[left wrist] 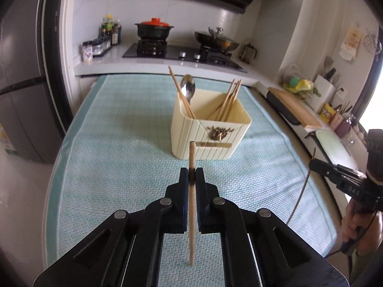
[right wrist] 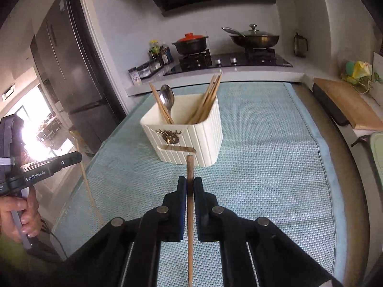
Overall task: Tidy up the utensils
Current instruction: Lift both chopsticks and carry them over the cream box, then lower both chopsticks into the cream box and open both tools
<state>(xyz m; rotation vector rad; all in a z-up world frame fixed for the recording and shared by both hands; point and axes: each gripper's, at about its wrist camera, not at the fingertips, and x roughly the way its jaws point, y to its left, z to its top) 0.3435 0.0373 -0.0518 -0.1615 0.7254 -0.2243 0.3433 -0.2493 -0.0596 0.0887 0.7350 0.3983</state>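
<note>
The left gripper (left wrist: 192,175) is clamped on a pale wooden chopstick (left wrist: 191,205), the right gripper (right wrist: 190,186) on a darker wooden chopstick (right wrist: 190,227), both held upright above the light-blue woven mat (left wrist: 107,143). Ahead stands the cream ribbed utensil holder (left wrist: 210,131), holding chopsticks and a steel spoon (left wrist: 188,87). Nothing lies between. Behind it is a gas stove (left wrist: 182,52).

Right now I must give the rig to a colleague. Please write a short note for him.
Left gripper: shut on a pale chopstick, above the mat.
Right gripper: shut on a darker chopstick.
The cream holder stands ahead on the mat.
Done: a spoon and several chopsticks already stand in it.
Left: drop both held chopsticks into the holder.
</note>
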